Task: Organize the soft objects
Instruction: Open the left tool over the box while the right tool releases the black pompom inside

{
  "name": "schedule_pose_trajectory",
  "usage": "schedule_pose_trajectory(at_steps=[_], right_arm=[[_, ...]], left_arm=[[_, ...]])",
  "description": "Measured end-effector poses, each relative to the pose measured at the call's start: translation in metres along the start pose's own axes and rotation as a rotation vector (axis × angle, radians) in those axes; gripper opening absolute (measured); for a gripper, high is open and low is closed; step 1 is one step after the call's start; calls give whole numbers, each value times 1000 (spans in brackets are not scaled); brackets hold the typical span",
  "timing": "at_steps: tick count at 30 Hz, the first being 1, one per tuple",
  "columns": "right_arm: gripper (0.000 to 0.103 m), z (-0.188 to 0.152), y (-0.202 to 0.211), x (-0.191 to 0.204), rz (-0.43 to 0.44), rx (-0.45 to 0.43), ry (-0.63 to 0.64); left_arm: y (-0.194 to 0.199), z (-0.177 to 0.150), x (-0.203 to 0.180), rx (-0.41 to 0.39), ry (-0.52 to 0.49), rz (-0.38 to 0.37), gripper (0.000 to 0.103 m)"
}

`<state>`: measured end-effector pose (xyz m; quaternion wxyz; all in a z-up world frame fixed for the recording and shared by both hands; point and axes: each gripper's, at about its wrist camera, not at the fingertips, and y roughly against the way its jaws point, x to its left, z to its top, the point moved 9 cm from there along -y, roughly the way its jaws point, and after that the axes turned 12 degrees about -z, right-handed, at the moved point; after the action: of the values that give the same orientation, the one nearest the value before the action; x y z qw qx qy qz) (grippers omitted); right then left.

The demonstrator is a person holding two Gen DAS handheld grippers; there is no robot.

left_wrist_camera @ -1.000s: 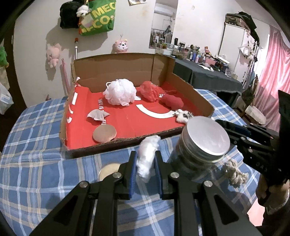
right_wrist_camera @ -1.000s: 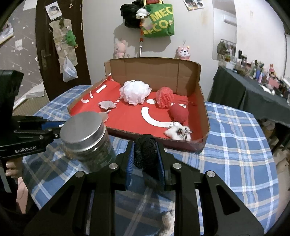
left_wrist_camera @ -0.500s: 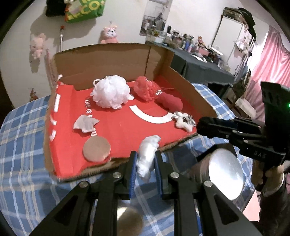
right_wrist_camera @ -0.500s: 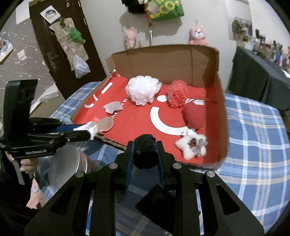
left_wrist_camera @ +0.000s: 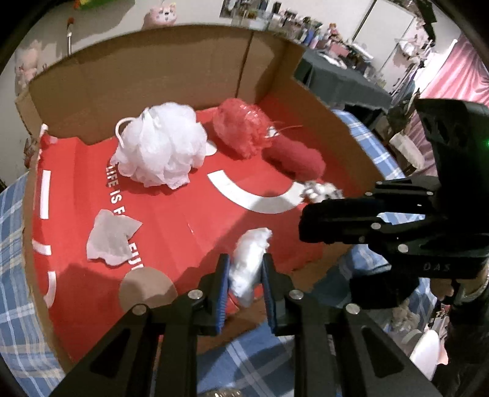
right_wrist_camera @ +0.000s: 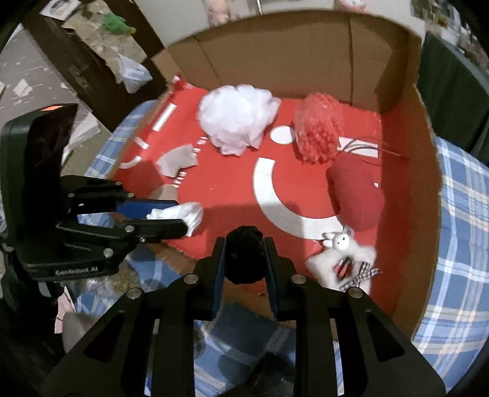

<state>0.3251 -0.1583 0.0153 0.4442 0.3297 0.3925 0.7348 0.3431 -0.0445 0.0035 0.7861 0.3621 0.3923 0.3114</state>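
I hold the left tongs (left_wrist_camera: 244, 274) clamped on a white cotton wad (left_wrist_camera: 249, 259) and the right tongs (right_wrist_camera: 244, 259) clamped on a black pom-pom (right_wrist_camera: 244, 256), both over the near edge of the cardboard box (right_wrist_camera: 428, 189) on the plaid tabletop (right_wrist_camera: 458, 244). On the box's red floor lie a white bath pouf (left_wrist_camera: 162, 146), a red bath pouf (left_wrist_camera: 241, 128), a red plush piece (left_wrist_camera: 296, 158) and a small white bunny toy (right_wrist_camera: 342, 253).

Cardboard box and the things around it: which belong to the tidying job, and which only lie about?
Job: white wad in left tongs; black ball in right tongs; box; white pouf; red pouf.
About: pink curtain; wall plush.
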Motion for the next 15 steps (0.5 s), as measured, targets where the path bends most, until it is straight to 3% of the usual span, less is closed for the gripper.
schedule_pose_trajectory(at_steps=[7, 15], right_arm=[[23, 4, -31, -1, -47, 118, 20], [23, 4, -45, -1, -100, 176, 45]], left_arm=[[-16, 4, 6, 50, 24, -2, 24], [-20, 6, 14, 74, 39, 20, 27]])
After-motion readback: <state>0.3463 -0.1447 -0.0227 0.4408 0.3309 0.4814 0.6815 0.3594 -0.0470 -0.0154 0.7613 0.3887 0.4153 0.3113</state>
